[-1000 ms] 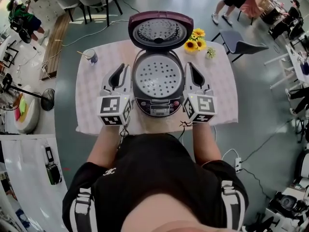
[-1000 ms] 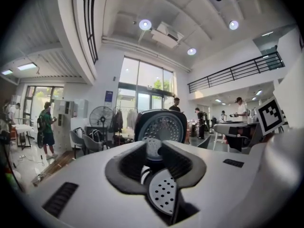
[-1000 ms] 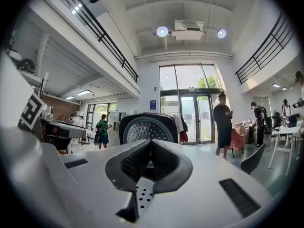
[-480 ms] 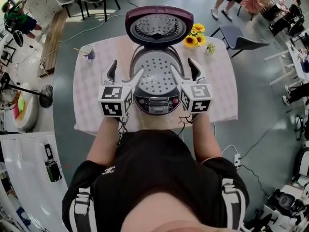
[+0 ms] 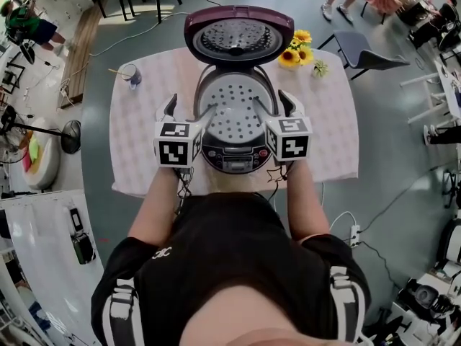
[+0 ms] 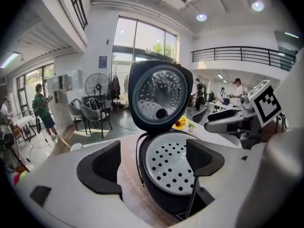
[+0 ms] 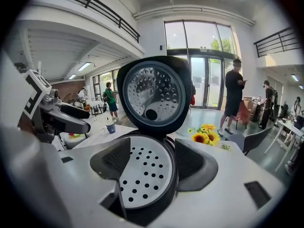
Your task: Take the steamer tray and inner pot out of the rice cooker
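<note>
The dark rice cooker (image 5: 234, 157) stands on the table with its lid (image 5: 238, 38) swung up and back. A white perforated steamer tray (image 5: 234, 110) fills its mouth and hides the inner pot below. My left gripper (image 5: 189, 112) is open at the cooker's left side, one finger over the tray's edge and the other outside the body. My right gripper (image 5: 272, 107) is open and mirrors it at the right side. In the left gripper view the tray (image 6: 171, 167) and the rim lie between the wide pads (image 6: 99, 167). The right gripper view shows the tray (image 7: 142, 175) between its pads (image 7: 194, 165) likewise. No pad presses on anything.
A patterned cloth covers the table (image 5: 140, 139). A cup with a stick (image 5: 130, 74) stands at the back left, sunflowers (image 5: 295, 52) at the back right. A grey chair (image 5: 360, 56) stands beyond the table; people move about further off.
Both grippers went from shut to wide open. They came down and in from beside the cooker, and now straddle its rim on either side.
</note>
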`<control>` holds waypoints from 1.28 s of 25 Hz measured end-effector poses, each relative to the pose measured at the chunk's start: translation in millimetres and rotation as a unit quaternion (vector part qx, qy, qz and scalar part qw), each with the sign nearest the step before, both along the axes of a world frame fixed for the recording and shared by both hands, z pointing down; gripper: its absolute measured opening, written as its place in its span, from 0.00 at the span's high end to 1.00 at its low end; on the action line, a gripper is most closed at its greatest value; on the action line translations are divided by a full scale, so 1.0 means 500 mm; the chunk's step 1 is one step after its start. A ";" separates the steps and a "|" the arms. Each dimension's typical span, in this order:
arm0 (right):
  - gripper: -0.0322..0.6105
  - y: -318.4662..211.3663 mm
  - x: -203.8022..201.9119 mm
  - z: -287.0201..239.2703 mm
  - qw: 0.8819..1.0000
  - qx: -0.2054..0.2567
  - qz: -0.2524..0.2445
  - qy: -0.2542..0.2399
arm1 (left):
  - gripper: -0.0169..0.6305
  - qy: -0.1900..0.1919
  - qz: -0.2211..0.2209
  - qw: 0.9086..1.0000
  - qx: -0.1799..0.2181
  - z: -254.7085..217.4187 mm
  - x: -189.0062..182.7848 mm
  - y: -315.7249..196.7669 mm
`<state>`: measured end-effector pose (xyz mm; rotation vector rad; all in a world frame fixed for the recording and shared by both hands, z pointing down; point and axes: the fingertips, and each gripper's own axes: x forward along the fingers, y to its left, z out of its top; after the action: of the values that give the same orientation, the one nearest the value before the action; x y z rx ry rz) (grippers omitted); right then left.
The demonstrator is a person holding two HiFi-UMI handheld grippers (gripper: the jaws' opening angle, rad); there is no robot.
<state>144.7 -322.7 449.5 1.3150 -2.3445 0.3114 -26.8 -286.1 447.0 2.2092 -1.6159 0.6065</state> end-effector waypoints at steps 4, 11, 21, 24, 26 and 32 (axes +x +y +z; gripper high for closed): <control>0.52 -0.018 0.004 0.038 0.999 -0.034 0.010 0.014 | 0.34 -0.007 0.010 0.999 -0.040 0.042 0.003 -0.017; 0.52 -0.037 0.023 0.113 0.992 -0.100 0.042 0.058 | 0.35 -0.012 0.026 0.995 -0.096 0.097 0.008 -0.039; 0.52 -0.086 0.038 0.199 0.978 -0.173 0.054 0.101 | 0.34 -0.020 0.025 0.982 -0.185 0.208 -0.014 -0.087; 0.52 -0.089 0.045 0.221 0.973 -0.196 0.061 0.109 | 0.34 -0.020 0.013 0.977 -0.214 0.236 -0.020 -0.087; 0.52 -0.082 0.050 0.246 0.965 -0.223 0.068 0.118 | 0.34 -0.025 0.004 0.975 -0.223 0.247 -0.026 -0.089; 0.53 -0.079 0.062 0.285 0.952 -0.257 0.081 0.148 | 0.35 -0.023 -0.028 0.970 -0.239 0.285 -0.042 -0.095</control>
<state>175.6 -362.3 591.8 1.1929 -1.7500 0.6749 -47.6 -333.7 589.4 1.8025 -1.3679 0.9251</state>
